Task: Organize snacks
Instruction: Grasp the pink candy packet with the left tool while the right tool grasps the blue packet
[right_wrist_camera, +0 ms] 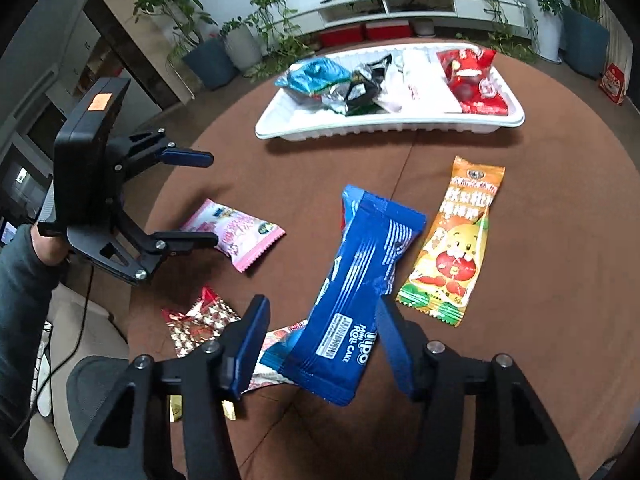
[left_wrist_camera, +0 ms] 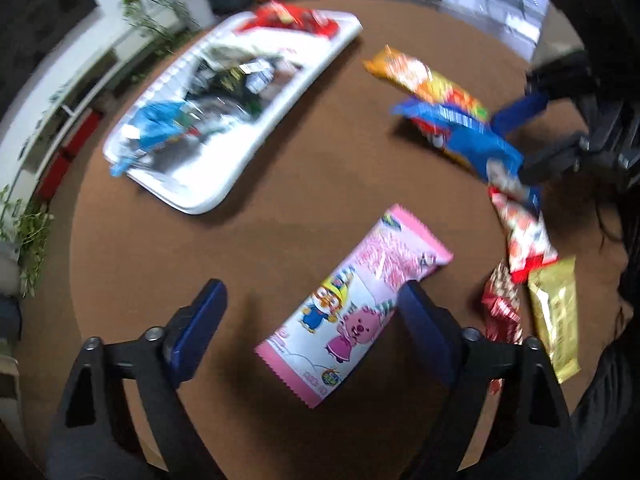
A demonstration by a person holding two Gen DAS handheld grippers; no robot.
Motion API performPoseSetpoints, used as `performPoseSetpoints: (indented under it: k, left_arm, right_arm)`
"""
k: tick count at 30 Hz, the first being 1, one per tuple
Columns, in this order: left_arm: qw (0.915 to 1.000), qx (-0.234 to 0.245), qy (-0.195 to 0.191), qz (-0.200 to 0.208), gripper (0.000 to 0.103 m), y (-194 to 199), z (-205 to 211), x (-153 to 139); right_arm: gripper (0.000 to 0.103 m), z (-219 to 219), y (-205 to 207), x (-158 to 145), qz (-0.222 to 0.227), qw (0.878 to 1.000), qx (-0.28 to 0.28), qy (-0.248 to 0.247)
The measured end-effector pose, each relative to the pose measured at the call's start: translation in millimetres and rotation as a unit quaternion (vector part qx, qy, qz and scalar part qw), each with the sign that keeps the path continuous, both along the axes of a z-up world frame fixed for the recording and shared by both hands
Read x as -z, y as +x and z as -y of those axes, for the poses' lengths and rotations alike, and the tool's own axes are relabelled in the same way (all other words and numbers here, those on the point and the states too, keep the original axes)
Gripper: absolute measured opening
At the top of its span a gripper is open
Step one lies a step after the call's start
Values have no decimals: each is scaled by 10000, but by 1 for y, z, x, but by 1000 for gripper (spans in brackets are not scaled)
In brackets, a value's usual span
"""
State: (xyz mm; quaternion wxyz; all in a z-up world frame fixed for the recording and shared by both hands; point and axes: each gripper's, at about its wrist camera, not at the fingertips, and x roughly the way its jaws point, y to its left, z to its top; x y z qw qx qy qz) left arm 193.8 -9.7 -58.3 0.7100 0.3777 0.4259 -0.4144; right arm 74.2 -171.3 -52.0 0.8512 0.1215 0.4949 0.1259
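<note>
Both units same build: black plastic linkage arms with silver screw heads at the pivots, blue flat pads on the fingertips (left_wrist_camera: 208,312). Left gripper (right_wrist_camera: 192,200) has a boxy black housing at the back with a small orange sticker (right_wrist_camera: 99,102) on top (text unreadable). Right gripper (right_wrist_camera: 320,344) shows triangular cutouts in its black arms. Left hand (right_wrist_camera: 46,248): bare skin at the wrist, dark grey-blue sleeve (right_wrist_camera: 20,300) above it.

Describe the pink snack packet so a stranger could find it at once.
On the round brown table, away from the white tray, the pink snack packet lies flat between the open left gripper's fingers. It alone is pink, with cartoon characters printed on it.
</note>
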Motion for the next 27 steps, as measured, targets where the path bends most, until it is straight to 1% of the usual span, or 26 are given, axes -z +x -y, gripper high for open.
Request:
performPoseSetpoints:
  k: [1, 6, 8, 10, 11, 12, 13, 15, 19, 23, 26, 27]
  left_arm:
    - [10000, 46, 63, -10, 84, 1, 1, 3]
    - [9996, 185, 105, -206, 84, 6, 5, 9]
    - [9987, 301, 227, -341, 84, 4, 5, 14]
    - [9984, 344, 225, -398, 81, 3, 5, 14]
    - [9982, 351, 172, -465, 74, 3, 5, 13]
    - [9978, 352, 121, -544, 61, 3, 5, 12]
    - [9974, 342, 56, -637, 54, 2, 5, 11]
    - [9973, 320, 50, -665, 47, -1, 7, 11]
    - [9972, 294, 163, -662, 37, -8, 11, 10]
    - [9983, 125, 283, -500, 36, -18, 15, 10]
    - [9981, -162, 371, -461, 38, -18, 18, 9]
    - [9982, -177, 396, -415, 38, -19, 19, 9]
  right_arm:
    - [59, 0, 1, 3, -46, 10000, 9, -12]
    - [59, 3, 3, 7, -112, 9999, 27, -12]
    - [59, 4, 3, 7, -161, 9999, 33, -13]
    - [59, 5, 5, 9, -192, 9998, 49, -13]
    - [59, 5, 5, 9, -207, 9998, 47, -15]
    - [59, 4, 5, 10, -219, 9997, 40, -16]
    - [59, 3, 6, 10, -223, 9997, 35, -22]
    - [59, 2, 8, 11, -236, 9997, 19, -34]
    - [59, 3, 8, 13, -255, 9996, 49, -71]
    - [59, 3, 11, 14, -282, 9995, 70, -137]
    - [59, 1, 14, 15, -284, 9994, 52, -214]
    - [59, -1, 14, 16, -260, 9993, 35, -273]
